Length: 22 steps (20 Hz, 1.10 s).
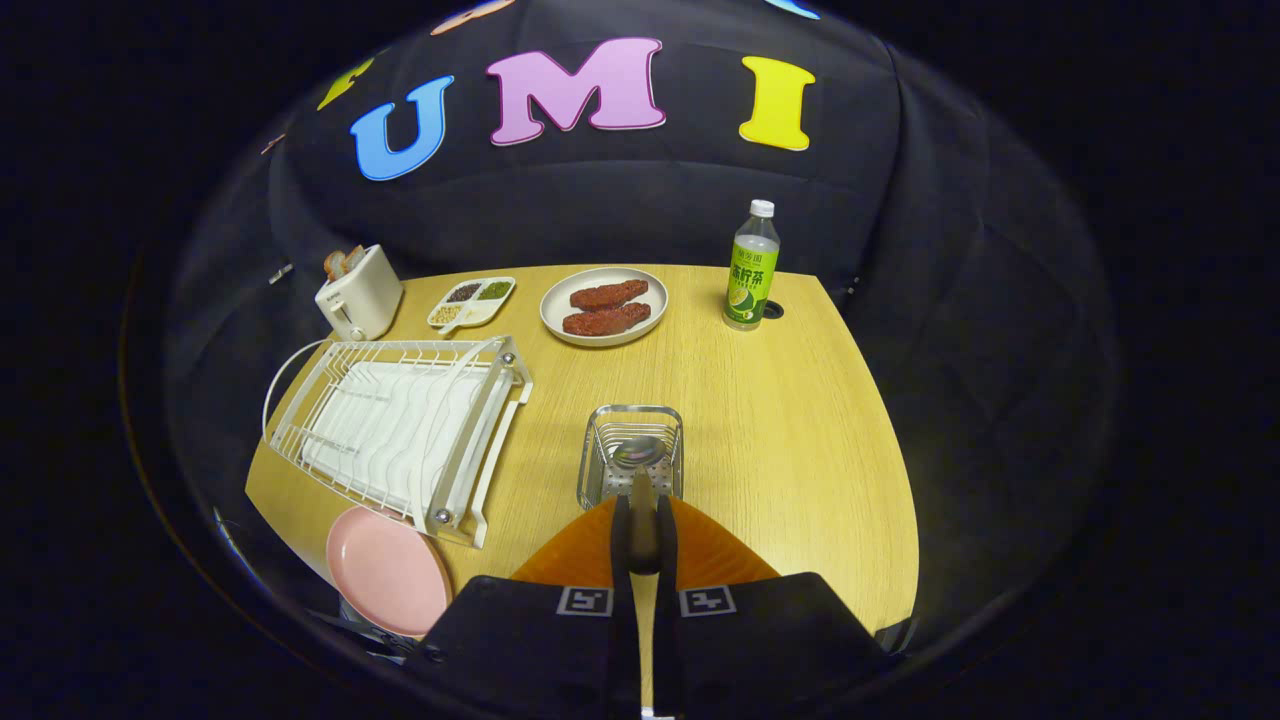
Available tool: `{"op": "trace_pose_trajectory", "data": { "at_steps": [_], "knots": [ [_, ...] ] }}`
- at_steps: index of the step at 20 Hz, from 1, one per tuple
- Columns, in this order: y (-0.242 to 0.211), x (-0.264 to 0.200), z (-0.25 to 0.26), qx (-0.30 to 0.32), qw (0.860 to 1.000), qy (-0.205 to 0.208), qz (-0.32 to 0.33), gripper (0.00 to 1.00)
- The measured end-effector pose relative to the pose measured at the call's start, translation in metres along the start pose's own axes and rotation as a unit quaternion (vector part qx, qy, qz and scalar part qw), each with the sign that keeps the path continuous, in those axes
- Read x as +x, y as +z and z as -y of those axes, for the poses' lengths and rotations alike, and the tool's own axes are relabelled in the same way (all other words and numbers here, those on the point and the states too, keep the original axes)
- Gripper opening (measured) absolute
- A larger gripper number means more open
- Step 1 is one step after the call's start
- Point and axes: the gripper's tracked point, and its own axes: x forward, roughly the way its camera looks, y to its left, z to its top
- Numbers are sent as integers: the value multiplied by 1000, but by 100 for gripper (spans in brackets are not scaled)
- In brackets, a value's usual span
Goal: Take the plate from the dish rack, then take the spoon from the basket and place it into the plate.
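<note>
The gripper (641, 530) has its two fingers (621, 540) pressed close together on the handle of the spoon (640, 470), both pads against it. The spoon's bowl lies just ahead of the fingertips inside the basket (630, 425), a small metal wire one with a perforated floor, standing toward the middle of the tabletop (800, 420), nearer its front edge. The pink plate (385, 570) lies flat at the front left corner of the tabletop, partly over the edge, just beside the near corner of the rack (400, 425) and apart from the fingers. The white wire rack sits along the left edge of the tabletop with a white drip tray under it; whether the plate touches it cannot be told. At the back left corner stands a white toaster (358, 292) with bread slices sticking out of its top. Just beside it, along the back edge, is a divided dish (472, 300) holding small portions of different colours, then a round white dish (603, 305) with two reddish-brown pieces on it. A green bottle (751, 268) with a white cap stands upright near the back right corner, next to a small dark hole in the tabletop.
</note>
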Motion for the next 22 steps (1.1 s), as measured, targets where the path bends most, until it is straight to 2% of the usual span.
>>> {"op": "trace_pose_trajectory", "data": {
  "at_steps": [3,5,8,11,15,22],
  "knots": [
    [14,-40,-6,2,1000,12,19,9],
    [28,-70,-23,2,999,36,39,9],
    [43,-114,-74,-7,991,112,74,9],
    [37,-138,-123,-22,980,178,86,9],
    [-11,-129,-170,-56,975,210,51,9],
    [-100,-74,-230,-102,966,236,-29,9]
  ]
}}
